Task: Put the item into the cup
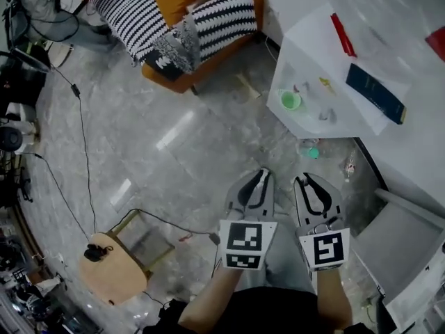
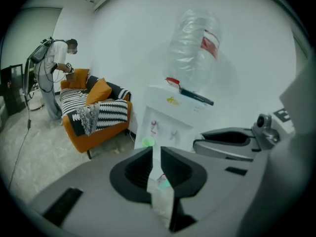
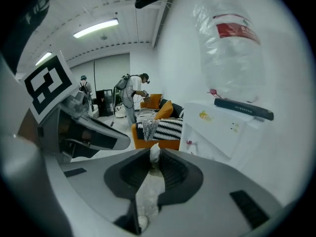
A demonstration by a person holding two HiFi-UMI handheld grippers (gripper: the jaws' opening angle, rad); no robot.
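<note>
A green cup [image 1: 290, 101] stands in the tap recess of a white water dispenser [image 1: 361, 54]; the left gripper view shows the cup [image 2: 147, 142] just beyond the jaw tips. Both grippers hang low over the floor, short of the dispenser. My left gripper [image 1: 260, 181] has its jaws together with only a thin slit and nothing in it. My right gripper [image 1: 308, 184] is shut on a small white item [image 3: 154, 152] pinched at its tips. A teal object [image 1: 311, 152] lies on the floor below the dispenser.
An orange sofa [image 1: 188, 75] with striped cushions stands at the back left. Cables [image 1: 82, 145] trail across the grey floor to a small round wooden stool [image 1: 111, 270]. A big water bottle [image 3: 232, 48] tops the dispenser. A person [image 2: 54, 73] stands by the sofa.
</note>
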